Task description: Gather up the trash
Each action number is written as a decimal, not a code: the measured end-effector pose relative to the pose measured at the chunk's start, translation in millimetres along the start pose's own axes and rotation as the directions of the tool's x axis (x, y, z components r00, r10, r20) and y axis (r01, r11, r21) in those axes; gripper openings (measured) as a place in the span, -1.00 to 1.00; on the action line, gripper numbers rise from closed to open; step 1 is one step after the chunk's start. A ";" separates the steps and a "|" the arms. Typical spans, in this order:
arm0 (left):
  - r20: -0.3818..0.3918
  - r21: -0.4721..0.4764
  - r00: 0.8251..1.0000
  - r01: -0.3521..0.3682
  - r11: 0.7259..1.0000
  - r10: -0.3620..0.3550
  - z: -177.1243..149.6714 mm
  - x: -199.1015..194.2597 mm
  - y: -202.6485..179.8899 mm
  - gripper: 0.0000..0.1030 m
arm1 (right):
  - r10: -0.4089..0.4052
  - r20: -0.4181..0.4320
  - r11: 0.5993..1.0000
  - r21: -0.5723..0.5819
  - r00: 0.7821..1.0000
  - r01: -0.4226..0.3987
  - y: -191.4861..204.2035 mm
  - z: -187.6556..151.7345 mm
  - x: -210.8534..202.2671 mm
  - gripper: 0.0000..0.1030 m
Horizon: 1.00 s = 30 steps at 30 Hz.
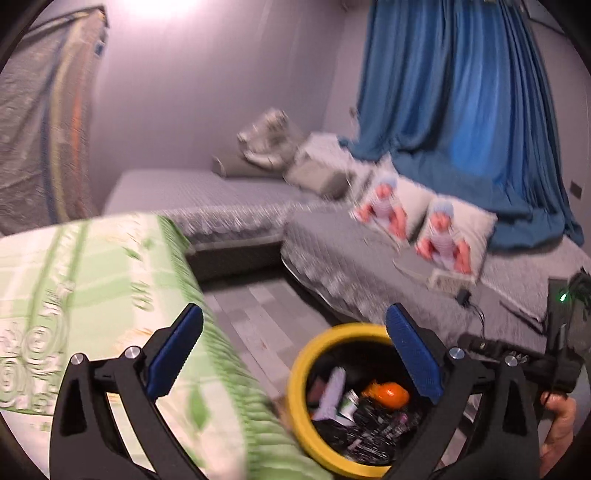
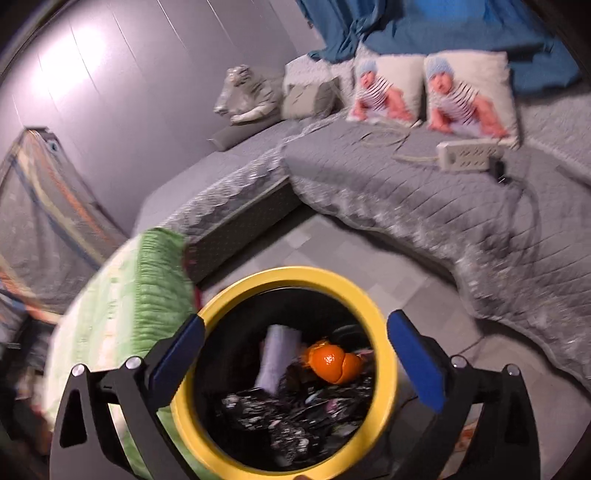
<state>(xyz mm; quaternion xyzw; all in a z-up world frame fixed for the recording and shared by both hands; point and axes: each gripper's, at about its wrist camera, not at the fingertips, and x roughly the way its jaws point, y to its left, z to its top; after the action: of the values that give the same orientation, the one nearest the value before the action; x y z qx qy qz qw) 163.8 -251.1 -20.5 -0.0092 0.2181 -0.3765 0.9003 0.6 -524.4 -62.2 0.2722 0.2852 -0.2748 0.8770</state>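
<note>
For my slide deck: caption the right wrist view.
Open right gripper above the yellow-rimmed bin holding orange peel and wrappers.

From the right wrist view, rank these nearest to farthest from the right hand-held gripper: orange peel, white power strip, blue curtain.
1. Orange peel: in the yellow-rimmed bin, just beyond the open right hand-held gripper.
2. White power strip: on the grey bedspread, upper right.
3. Blue curtain: along the far wall, behind the pillows.
</note>
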 end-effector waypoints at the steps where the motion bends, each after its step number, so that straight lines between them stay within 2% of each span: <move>1: 0.019 -0.004 1.000 0.000 1.000 0.000 1.7 -10.8 6.8 0.84 | -0.003 0.010 1.000 -0.010 1.000 0.003 4.7 -1.6 0.3 0.85; 2: 0.040 0.000 0.999 -0.001 1.000 0.001 2.8 -23.6 14.7 0.85 | -0.001 0.012 1.000 -0.018 1.000 0.001 10.7 -4.3 0.3 0.85; 4: 0.084 0.014 0.995 -0.054 0.998 0.053 3.1 -45.7 25.3 0.85 | -0.016 -0.008 0.999 -0.041 1.000 0.016 23.6 -12.5 3.4 0.85; 5: 0.120 0.021 0.987 -0.114 0.993 0.110 1.0 -61.2 33.5 0.85 | -0.005 -0.015 0.999 -0.054 1.000 0.004 29.7 -15.6 4.4 0.85; 9: 0.177 -0.003 0.949 -0.266 0.964 0.262 -6.8 -105.8 58.8 0.85 | 0.107 -0.016 0.980 -0.166 0.994 -0.108 75.0 -43.7 -4.0 0.85; 11: 0.206 -0.032 0.907 -0.369 0.929 0.367 -14.0 -133.4 71.3 0.85 | 0.159 0.036 0.966 -0.210 0.987 -0.148 97.1 -57.0 -18.8 0.85; 12: 0.215 -0.046 0.894 -0.393 0.918 0.393 -17.0 -145.3 77.2 0.85 | 0.202 0.075 0.954 -0.240 0.976 -0.179 110.4 -66.1 -31.1 0.85; 14: 0.228 -0.070 0.868 -0.437 0.897 0.441 -20.1 -167.4 86.5 0.85 | 0.271 0.139 0.924 -0.316 0.952 -0.217 135.5 -81.1 -53.9 0.85; 17: 0.280 -0.100 0.810 -0.510 0.854 0.516 -21.0 -210.5 97.1 0.85 | 0.349 0.226 0.879 -0.416 0.909 -0.235 166.4 -99.7 -87.4 0.85; 19: 0.295 -0.124 0.783 -0.536 0.835 0.547 -18.8 -234.7 102.9 0.85 | 0.413 0.230 0.846 -0.457 0.881 -0.277 184.1 -107.2 -107.3 0.85; 22: 0.314 -0.141 0.757 -0.560 0.817 0.573 -11.3 -269.3 109.9 0.85 | 0.491 0.218 0.807 -0.480 0.844 -0.345 200.8 -110.2 -130.6 0.85; 24: 0.337 -0.147 0.724 -0.591 0.793 0.602 -12.7 -286.9 110.8 0.85 | 0.512 0.227 0.795 -0.492 0.829 -0.356 211.2 -115.5 -144.9 0.85; 26: 0.341 -0.138 0.685 -0.640 0.755 0.643 -18.9 -295.2 108.5 0.85 | 0.524 0.225 0.787 -0.498 0.822 -0.365 215.5 -122.2 -151.7 0.85; 27: 0.340 -0.132 0.676 -0.654 0.745 0.654 -24.8 -298.2 107.5 0.85 | 0.528 0.224 0.784 -0.500 0.819 -0.368 216.2 -125.8 -153.7 0.85; 28: 0.328 -0.129 0.677 -0.659 0.741 0.659 -31.4 -298.8 107.0 0.85 | 0.526 0.226 0.781 -0.509 0.820 -0.361 218.7 -131.8 -154.8 0.85; 30: 0.289 -0.141 0.697 -0.647 0.749 0.656 -45.1 -296.4 107.5 0.85 | 0.513 0.219 0.782 -0.519 0.830 -0.346 224.9 -144.5 -155.7 0.85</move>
<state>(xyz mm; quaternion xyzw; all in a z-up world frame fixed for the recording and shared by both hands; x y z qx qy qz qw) 34.1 34.7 33.7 -0.0052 0.0632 -0.0237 0.9977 -13.5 -224.3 11.5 0.0632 0.1109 -0.0327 0.9913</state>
